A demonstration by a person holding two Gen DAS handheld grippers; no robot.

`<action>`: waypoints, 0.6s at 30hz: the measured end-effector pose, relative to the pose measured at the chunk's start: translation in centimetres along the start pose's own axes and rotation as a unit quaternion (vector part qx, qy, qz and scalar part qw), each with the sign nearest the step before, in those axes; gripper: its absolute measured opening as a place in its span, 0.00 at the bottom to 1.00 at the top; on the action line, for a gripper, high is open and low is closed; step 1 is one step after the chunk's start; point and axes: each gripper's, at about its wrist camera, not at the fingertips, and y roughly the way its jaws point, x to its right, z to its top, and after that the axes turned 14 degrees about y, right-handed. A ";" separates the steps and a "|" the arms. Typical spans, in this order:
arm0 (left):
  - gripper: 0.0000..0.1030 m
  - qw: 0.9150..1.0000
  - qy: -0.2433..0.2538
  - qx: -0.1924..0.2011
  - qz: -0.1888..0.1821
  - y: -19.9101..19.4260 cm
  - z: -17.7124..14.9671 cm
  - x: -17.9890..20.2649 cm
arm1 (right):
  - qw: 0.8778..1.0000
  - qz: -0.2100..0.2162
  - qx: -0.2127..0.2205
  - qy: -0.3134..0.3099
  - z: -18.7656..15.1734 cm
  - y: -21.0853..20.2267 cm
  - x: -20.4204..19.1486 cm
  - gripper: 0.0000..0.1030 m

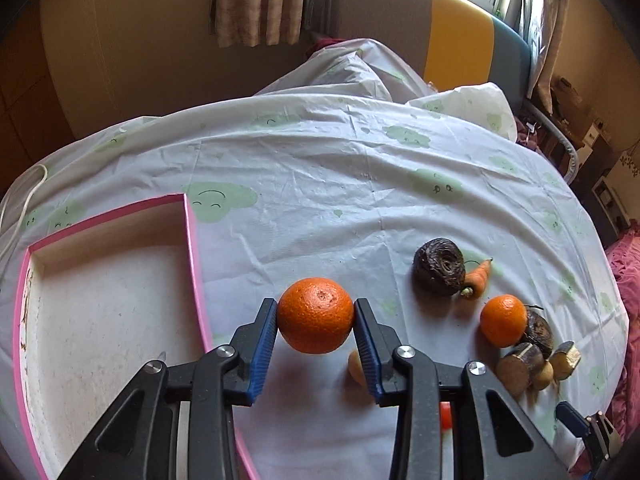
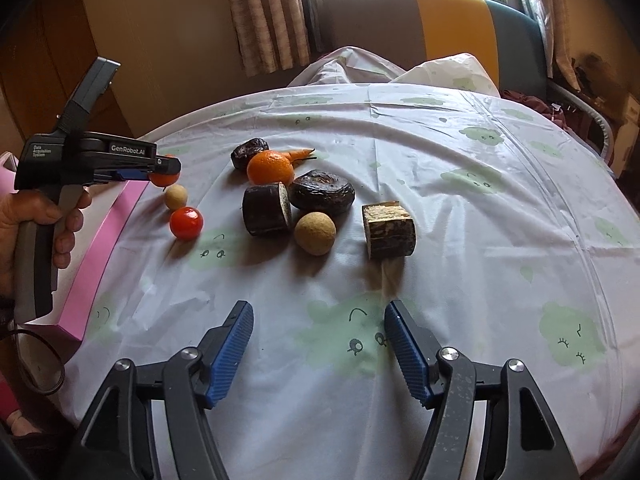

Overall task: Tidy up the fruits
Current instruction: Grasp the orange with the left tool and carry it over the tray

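My left gripper (image 1: 315, 310) is shut on a large orange (image 1: 314, 320), its blue pads pressing both sides, just right of the empty pink box (image 1: 192, 248). In the right wrist view a hand holds that left gripper (image 2: 164, 172) by the pink box (image 2: 100, 248). A smaller orange (image 2: 269, 167), a carrot (image 2: 298, 154) and dark wrinkled fruits (image 2: 322, 192) lie mid-table. My right gripper (image 2: 318, 312) hangs open over bare cloth, short of the pile, with nothing between its fingers.
A red tomato (image 2: 186, 222), two tan balls (image 2: 315, 233) and cut dark pieces (image 2: 388, 230) also lie on the cloud-print tablecloth (image 2: 480, 240). A cable (image 1: 24, 200) runs behind the box. A padded headboard (image 2: 440, 20) and curtains stand beyond the table.
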 end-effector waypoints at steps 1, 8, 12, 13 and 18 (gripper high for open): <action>0.38 1.000 -0.003 0.003 -0.001 -0.4 -0.3 0.0 | 1.000 0.002 -0.001 -0.004 0.2 0.0 -0.2 0.40; 0.38 0.999 -0.029 0.026 -0.015 -3.1 -2.1 -0.5 | 1.000 0.015 0.007 -0.011 2.0 0.5 -0.5 0.21; 0.38 0.998 -0.042 0.037 -0.014 -4.9 -3.6 -1.1 | 1.000 0.009 0.005 -0.025 3.1 1.8 -1.0 0.21; 0.38 0.998 -0.044 0.041 -0.013 -5.5 -4.0 -1.3 | 1.000 0.008 0.002 -0.023 3.4 2.1 -1.0 0.22; 0.38 0.997 -0.055 0.055 0.007 -7.8 -6.1 -2.8 | 0.999 0.005 0.003 -0.034 3.9 2.9 -1.2 0.24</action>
